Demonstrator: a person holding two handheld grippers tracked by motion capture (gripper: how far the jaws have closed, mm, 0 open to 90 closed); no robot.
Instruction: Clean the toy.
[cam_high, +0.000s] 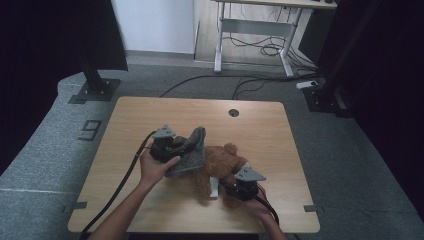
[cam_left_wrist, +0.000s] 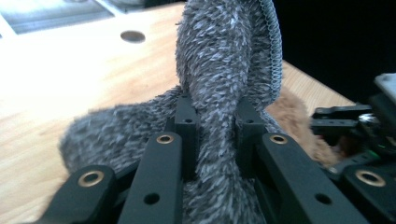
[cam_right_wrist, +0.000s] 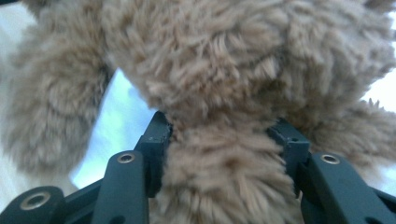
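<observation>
A: Where the high view looks down, a brown teddy bear (cam_high: 222, 167) lies near the middle of the wooden tabletop (cam_high: 150, 112). A grey fleecy garment (cam_high: 192, 150) drapes just left of it, touching the bear's upper body. Left tongs (cam_high: 172, 145) sit at the garment's left edge, right tongs (cam_high: 235, 187) low against the bear's near side.

B: Hands?

A: Left hand (cam_high: 155, 167) under its tongs; right hand mostly hidden at the bottom edge.

B: Left gripper view?

A: Left tongs (cam_left_wrist: 217, 135) pinched tight on a fold of the grey garment (cam_left_wrist: 224, 60), which rises upright between the jaws. Ribbed hem along its right edge. Bear fur (cam_left_wrist: 292, 112) behind, right tongs (cam_left_wrist: 334, 119) beyond that.

B: Right gripper view?

A: Right tongs (cam_right_wrist: 224, 135) closed on a thick part of the bear (cam_right_wrist: 219, 65), jaws pressed into the fur on both sides. Possibly a limb or the lower body; too close to say. Pale patch of background at left.
</observation>
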